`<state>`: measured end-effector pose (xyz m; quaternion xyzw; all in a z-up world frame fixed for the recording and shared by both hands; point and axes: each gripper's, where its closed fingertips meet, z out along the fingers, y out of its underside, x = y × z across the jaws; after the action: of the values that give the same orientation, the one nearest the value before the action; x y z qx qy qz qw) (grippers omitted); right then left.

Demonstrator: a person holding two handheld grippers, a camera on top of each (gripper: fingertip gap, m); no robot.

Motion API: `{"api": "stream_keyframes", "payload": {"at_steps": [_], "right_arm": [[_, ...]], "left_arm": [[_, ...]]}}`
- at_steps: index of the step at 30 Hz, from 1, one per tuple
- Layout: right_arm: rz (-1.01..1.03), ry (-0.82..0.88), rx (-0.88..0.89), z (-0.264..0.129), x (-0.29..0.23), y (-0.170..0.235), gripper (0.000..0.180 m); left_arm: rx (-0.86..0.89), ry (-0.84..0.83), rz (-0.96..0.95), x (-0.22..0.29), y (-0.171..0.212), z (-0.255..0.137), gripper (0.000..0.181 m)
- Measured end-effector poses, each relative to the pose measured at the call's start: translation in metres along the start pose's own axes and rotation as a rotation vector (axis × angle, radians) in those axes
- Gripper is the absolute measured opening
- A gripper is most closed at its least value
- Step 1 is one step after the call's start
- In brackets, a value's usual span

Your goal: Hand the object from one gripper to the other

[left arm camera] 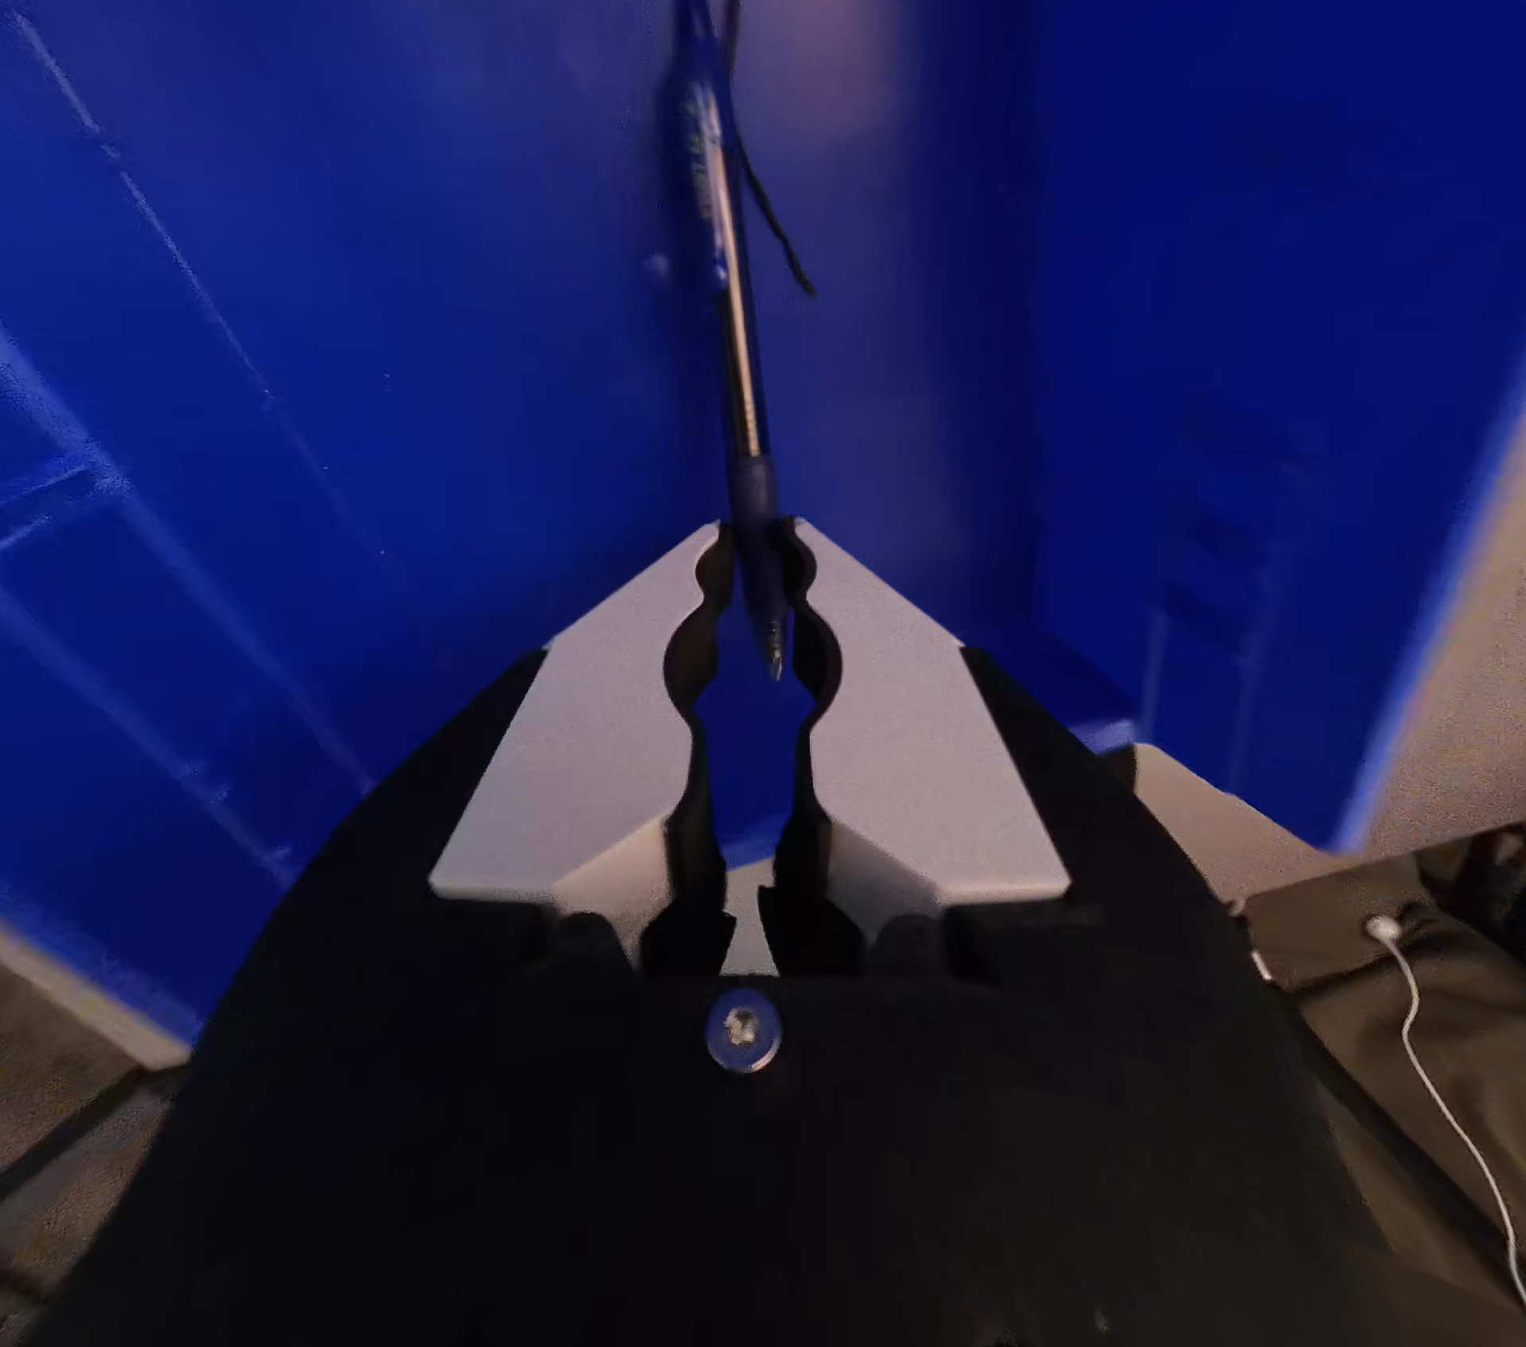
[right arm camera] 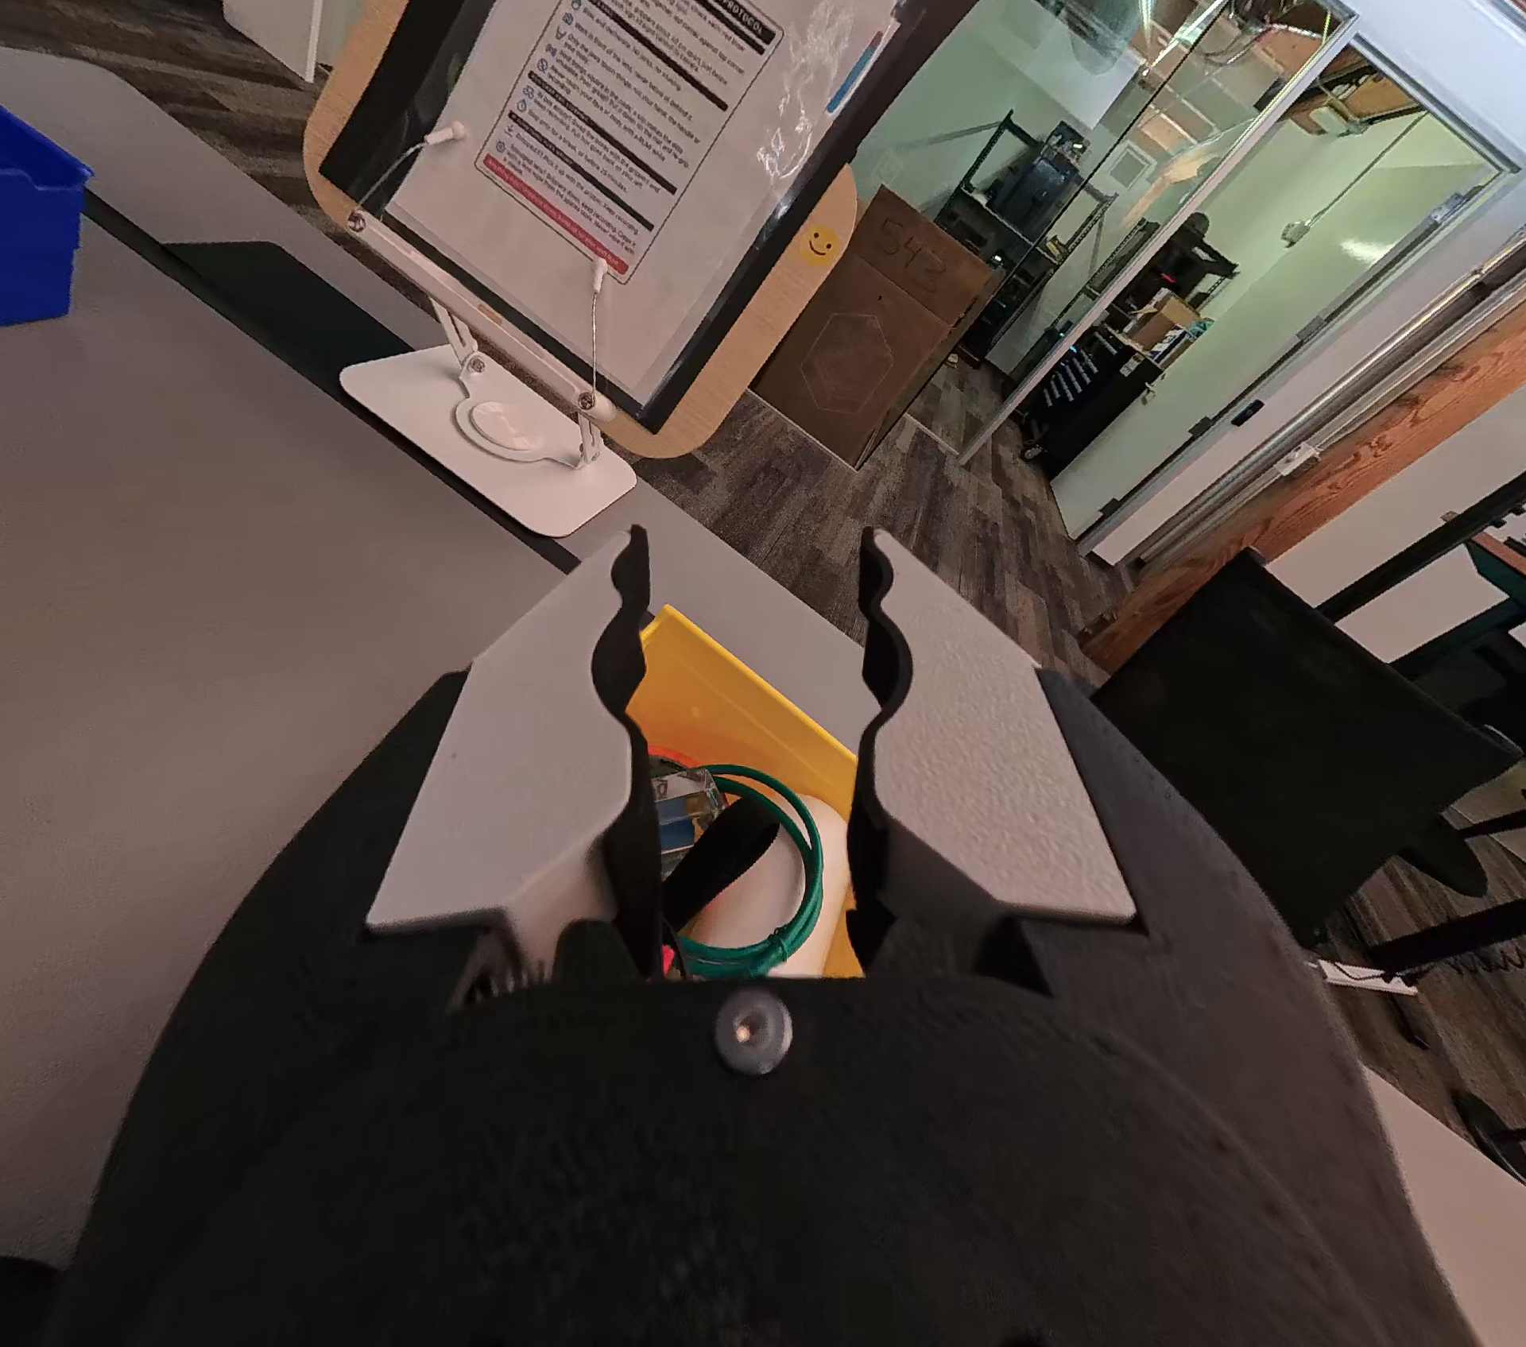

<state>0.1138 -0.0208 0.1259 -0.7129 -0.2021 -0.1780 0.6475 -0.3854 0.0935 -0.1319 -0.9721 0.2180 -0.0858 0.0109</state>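
In the left wrist view my left gripper [left arm camera: 758, 531] is shut on a blue pen [left arm camera: 727, 250]. It grips the pen at its dark rubber grip, near the writing tip, and the barrel points forward over the inside of a blue bin [left arm camera: 330, 316]. A thin black string [left arm camera: 747, 69] lies on the bin's bottom beside the pen. In the right wrist view my right gripper [right arm camera: 753, 548] is open and empty, held above a yellow bin [right arm camera: 727, 696]. The pen and the left gripper do not show in the right wrist view.
The yellow bin holds a coiled green cable [right arm camera: 793, 870], a white cylinder [right arm camera: 817, 894] and a black object. A document stand [right arm camera: 611, 151] stands on the grey table [right arm camera: 206, 564]. The blue bin's corner [right arm camera: 33, 217] is at far left. A dark bag with a white cable [left arm camera: 1437, 1076] lies right. There is about 55 cm between the tips of the two grippers.
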Motion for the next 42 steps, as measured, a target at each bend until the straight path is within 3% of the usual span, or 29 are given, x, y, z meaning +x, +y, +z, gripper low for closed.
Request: {"api": "stream_keyframes", "payload": {"at_steps": [7, 11, 14, 17, 19, 21, 24, 26, 31, 42], "right_arm": [[0.022, -0.039, 0.084, 0.003, -0.012, -0.022, 0.050], [-0.025, -0.114, 0.115, 0.015, -0.041, -0.039, 0.050], [-0.087, -0.204, 0.143, 0.027, -0.076, -0.053, 0.051], [-0.056, -0.405, 0.270, 0.032, -0.130, -0.082, 0.050], [0.064, -0.660, 0.434, 0.021, -0.174, -0.110, 0.050], [0.316, -0.885, 0.553, 0.013, -0.197, -0.135, 0.047], [0.757, -1.058, 0.536, 0.028, -0.205, -0.154, 0.043], [0.946, -1.155, 0.631, 0.021, -0.199, -0.167, 0.042], [1.020, -1.071, 0.700, 0.021, -0.185, -0.171, 0.030], [1.073, -1.084, 0.759, 0.009, -0.173, -0.175, 0.007]], "left_arm": [[0.425, 0.212, 0.190, 0.065, -0.019, -0.094, 0.010], [0.574, 0.202, 0.258, 0.082, -0.020, -0.129, 0.009], [0.634, 0.175, 0.280, 0.088, -0.018, -0.144, 0.009], [0.718, 0.310, 0.384, 0.122, -0.013, -0.165, 0.009], [0.800, 0.460, 0.488, 0.152, -0.009, -0.185, 0.009], [0.911, 0.674, 0.569, 0.182, -0.004, -0.215, 0.009], [0.955, 0.971, 0.606, 0.211, 0.007, -0.244, 0.009], [0.932, 1.039, 0.636, 0.222, 0.009, -0.244, 0.009], [0.896, 1.085, 0.656, 0.241, 0.007, -0.238, 0.009], [0.909, 1.054, 0.696, 0.263, 0.010, -0.237, 0.009]]}}
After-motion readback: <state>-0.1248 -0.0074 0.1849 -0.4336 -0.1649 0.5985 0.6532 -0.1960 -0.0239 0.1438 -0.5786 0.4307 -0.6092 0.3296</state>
